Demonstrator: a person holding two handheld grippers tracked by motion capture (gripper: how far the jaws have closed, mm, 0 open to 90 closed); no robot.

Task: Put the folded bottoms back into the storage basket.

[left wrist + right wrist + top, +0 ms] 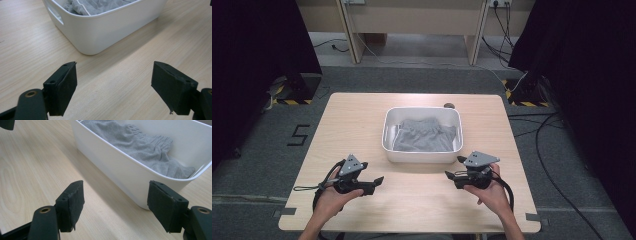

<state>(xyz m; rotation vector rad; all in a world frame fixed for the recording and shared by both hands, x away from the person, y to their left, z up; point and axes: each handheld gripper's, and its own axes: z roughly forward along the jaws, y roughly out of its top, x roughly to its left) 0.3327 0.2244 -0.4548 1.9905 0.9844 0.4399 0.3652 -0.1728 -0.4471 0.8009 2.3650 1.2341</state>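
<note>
A white tub (422, 150) is seen near the middle of the table (362, 115), with a grey cloth (424, 135) lying crumpled inside it. The cloth is contained wholly within the tub walls and is touched by neither gripper.

The left gripper (377, 181) is held in the person's left hand (334, 197) over the near left part of the table, well apart from the tub's near left corner. In the left gripper view its jaws are seen standing wide, with bare table between the pads (67, 87) and nothing gripped. The tub (105, 27) is seen beyond the jaws, just ahead and to the left of centre, with the cloth (92, 6) visible over its rim. No contact between the pads and the tub is shown.

The right gripper (453, 167) is held in the right hand (492, 195) at the near right, near the tub's near right corner. In the right gripper view its jaws are likewise seen spread wide and empty, with table surface between the pads (72, 202). The tub wall (120, 170) is seen running across just beyond them, close to the farther pad but not shown touching it, and the cloth (140, 147) is seen lying inside. The tip of the left gripper (7, 124) is caught at the upper left corner of that view.
</note>
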